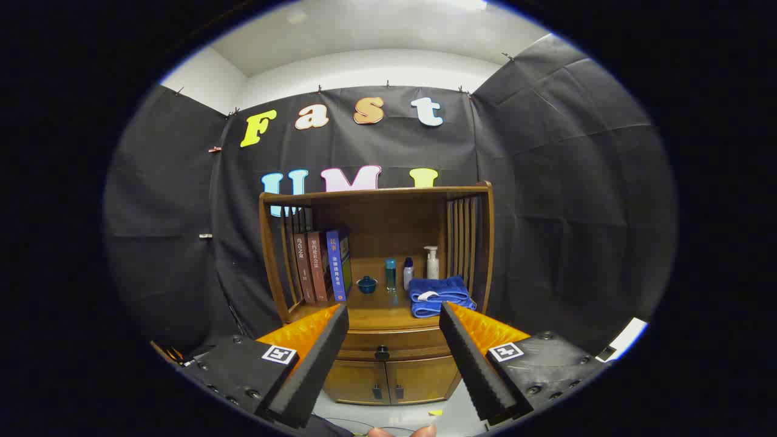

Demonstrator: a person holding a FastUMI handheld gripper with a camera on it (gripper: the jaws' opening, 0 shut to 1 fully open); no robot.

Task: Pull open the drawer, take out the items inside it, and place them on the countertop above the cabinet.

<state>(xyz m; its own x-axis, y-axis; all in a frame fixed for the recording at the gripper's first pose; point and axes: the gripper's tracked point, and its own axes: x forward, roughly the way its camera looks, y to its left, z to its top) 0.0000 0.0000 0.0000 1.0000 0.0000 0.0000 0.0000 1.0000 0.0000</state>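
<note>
Gripper (393, 315) fingers spread wide, holding nothing, touching nothing; wooden cabinet (376, 291) well beyond; drawer (394, 347) shut, front facing gripper, long axis left-right, dark knob (382, 352) centred btwn fingers; countertop (376, 315) above drawer w/ books (320, 264), blue bowl (366, 284), bottles (413, 270), folded blue towel (440, 295).

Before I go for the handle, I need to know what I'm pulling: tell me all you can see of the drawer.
The drawer is a wide, shallow front of warm brown wood, set just under the countertop and above the two cabinet doors. It is fully shut, flush with the frame. One small dark knob sits at its middle. Its contents are hidden. Nothing touches it: the tool hangs open well short of it, the knob showing between its fingers.
</note>
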